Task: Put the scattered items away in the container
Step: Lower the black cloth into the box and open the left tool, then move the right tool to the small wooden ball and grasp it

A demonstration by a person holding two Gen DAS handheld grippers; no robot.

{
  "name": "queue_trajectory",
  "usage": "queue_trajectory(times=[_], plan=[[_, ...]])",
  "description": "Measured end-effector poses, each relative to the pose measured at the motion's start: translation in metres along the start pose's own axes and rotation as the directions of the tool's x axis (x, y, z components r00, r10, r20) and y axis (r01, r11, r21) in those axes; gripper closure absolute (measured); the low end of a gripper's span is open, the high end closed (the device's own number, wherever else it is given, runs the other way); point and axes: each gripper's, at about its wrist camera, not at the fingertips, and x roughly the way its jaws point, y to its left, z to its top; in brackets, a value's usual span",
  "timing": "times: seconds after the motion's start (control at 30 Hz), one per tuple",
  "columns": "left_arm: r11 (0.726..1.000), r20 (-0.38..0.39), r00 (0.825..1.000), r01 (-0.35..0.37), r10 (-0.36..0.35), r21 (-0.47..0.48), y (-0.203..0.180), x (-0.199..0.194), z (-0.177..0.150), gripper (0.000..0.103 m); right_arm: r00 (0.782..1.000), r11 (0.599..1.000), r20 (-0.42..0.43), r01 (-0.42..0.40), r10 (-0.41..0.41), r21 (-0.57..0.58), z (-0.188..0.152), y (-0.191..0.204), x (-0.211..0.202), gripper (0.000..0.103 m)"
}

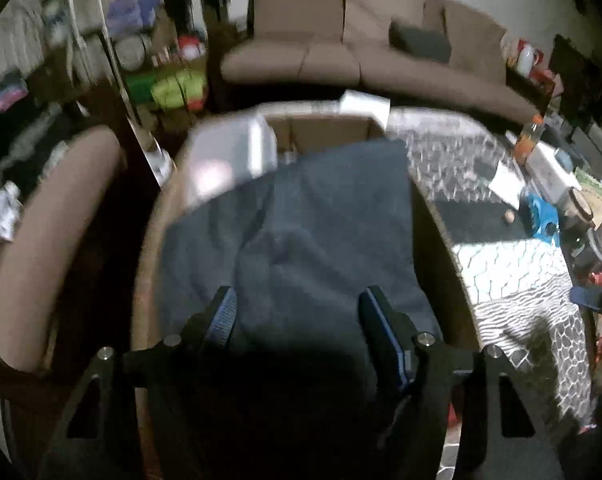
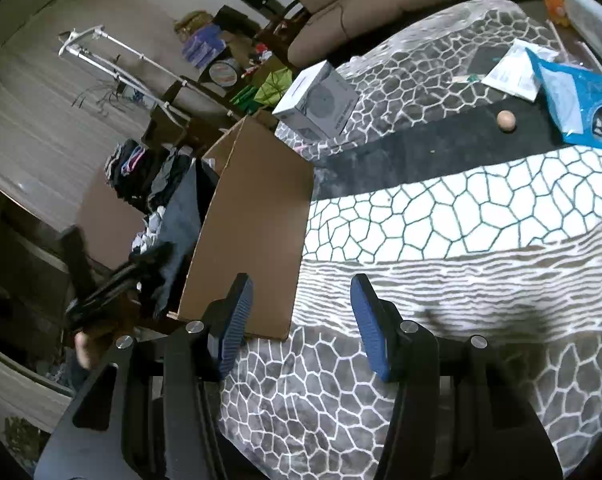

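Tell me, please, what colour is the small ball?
Light tan ball, clearest in the right wrist view.

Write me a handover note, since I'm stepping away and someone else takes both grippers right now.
Left gripper: open, over the dark blue cloth lying in the cardboard box.
Right gripper: open, empty, above the patterned blanket.
Done: cloth in the box.
Left: white carton beside the box, small wooden ball, blue packet and papers farther out on the blanket.
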Motion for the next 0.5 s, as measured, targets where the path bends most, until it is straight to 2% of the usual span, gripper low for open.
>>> queue_trajectory(times=[0.03, 0.17, 0.23, 0.3, 0.37, 0.4, 0.5], plan=[[1.000, -0.017, 1.000, -0.003, 0.003, -0.002, 0.000, 0.009, 0.003, 0.037, 1.000, 1.000, 0.002, 0.006, -0.006, -0.001, 0.000, -0.001, -0.001, 0.053], [0.998, 0.008, 1.000, 0.020, -0.020, -0.067, 0.015, 0.019, 0.018, 0.037, 0.999, 1.000, 0.010, 0.031, -0.031, -0.003, 0.002, -0.005, -0.006, 0.053], [0.995, -0.005, 0.999, 0.043, -0.044, -0.092, 0.020, 0.021, 0.024, 0.034, 0.999, 0.999, 0.014, 0.043, -0.043, -0.004, 0.003, -0.007, -0.008, 0.053], [0.996, -0.014, 0.999, 0.040, -0.041, -0.078, 0.017, 0.020, 0.025, 0.032, 0.998, 0.998, 0.018, 0.055, -0.055, -0.005, 0.004, -0.009, -0.010, 0.053], [0.991, -0.008, 0.999, 0.047, -0.048, -0.124, 0.017, 0.012, 0.020, 0.032, 0.997, 0.998, 0.022, 0.067, -0.067, -0.006, 0.005, -0.011, -0.013, 0.053], [0.988, 0.010, 0.999, 0.053, -0.052, -0.143, 0.016, 0.005, 0.016, 0.032, 0.997, 0.997, 0.024, 0.074, -0.073, -0.006, 0.005, -0.012, -0.014, 0.053], [0.984, 0.146, 0.988, 0.075, -0.051, -0.163, 0.008, -0.033, 0.001, 0.031, 0.990, 0.991, 0.056, 0.132, -0.131, -0.018, 0.006, -0.014, -0.023, 0.053]])
